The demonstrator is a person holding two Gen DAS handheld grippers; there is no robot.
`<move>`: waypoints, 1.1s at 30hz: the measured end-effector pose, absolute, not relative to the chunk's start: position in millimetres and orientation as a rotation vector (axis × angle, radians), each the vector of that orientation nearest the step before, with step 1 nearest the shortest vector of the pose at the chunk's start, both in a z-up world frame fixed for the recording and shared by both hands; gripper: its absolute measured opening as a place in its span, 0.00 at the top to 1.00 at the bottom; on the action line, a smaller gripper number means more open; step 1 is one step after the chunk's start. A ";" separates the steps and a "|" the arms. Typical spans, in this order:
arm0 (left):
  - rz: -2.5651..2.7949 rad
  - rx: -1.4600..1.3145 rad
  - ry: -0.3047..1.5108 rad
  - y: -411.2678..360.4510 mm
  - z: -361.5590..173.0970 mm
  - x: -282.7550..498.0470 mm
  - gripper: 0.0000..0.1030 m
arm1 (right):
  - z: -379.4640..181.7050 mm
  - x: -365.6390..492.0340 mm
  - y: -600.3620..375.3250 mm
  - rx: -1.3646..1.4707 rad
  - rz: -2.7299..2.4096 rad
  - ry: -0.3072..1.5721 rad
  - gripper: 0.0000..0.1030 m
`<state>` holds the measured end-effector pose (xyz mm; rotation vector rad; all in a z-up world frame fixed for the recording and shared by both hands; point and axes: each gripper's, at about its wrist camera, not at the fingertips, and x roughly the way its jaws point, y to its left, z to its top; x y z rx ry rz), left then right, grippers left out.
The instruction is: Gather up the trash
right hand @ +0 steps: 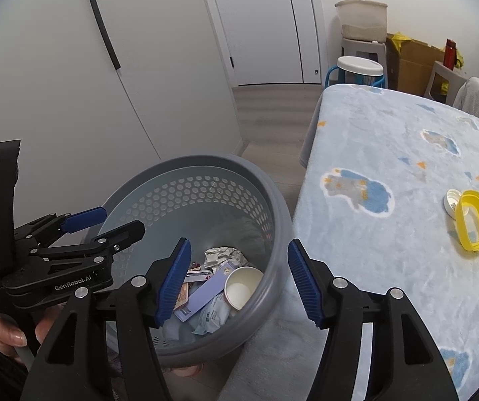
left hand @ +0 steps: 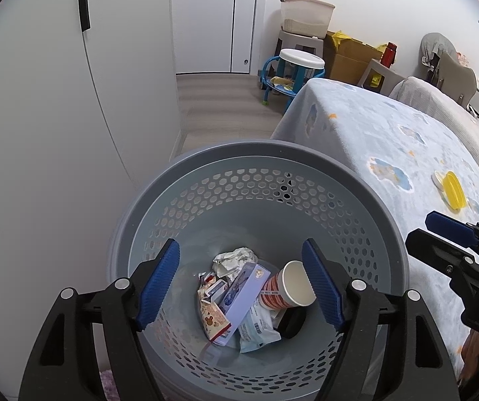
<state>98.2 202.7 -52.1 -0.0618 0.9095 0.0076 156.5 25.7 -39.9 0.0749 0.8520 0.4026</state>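
Note:
A grey perforated trash basket (left hand: 306, 153) stands on the floor beside the bed; it also shows in the right wrist view (right hand: 273, 200). It holds a paper cup (left hand: 289, 287), a crumpled paper (left hand: 232, 260), a lilac box (left hand: 243, 297) and wrappers. My left gripper (left hand: 244, 287) is open and empty above the basket. My right gripper (right hand: 239, 280) is open and empty over the basket's right rim; it also shows in the left wrist view (left hand: 433, 230). A yellow oval ring (right hand: 475, 220) and a white cap (right hand: 452, 202) lie on the bed.
The bed with a light blue cloud blanket (right hand: 390, 267) fills the right side. White wardrobe doors (left hand: 38, 117) are at left. A blue stool (left hand: 293, 70), cardboard box (left hand: 350, 56) and storage bin (left hand: 306, 16) stand by the far wall.

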 end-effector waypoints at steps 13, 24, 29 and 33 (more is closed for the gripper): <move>-0.005 -0.057 0.928 195.6 -57.8 100.0 0.30 | -42.3 159.8 -36.5 0.102 0.259 0.851 0.32; 0.020 -0.031 0.942 191.1 -62.9 102.6 0.30 | -46.1 173.8 -114.9 0.081 0.116 0.865 0.14; 0.031 -0.017 0.944 187.8 -63.2 103.9 0.30 | -50.9 180.6 -141.4 0.040 0.076 0.880 0.08; 0.047 0.001 0.953 183.3 -65.6 106.1 0.30 | -58.3 191.8 -158.9 0.037 0.058 0.903 0.06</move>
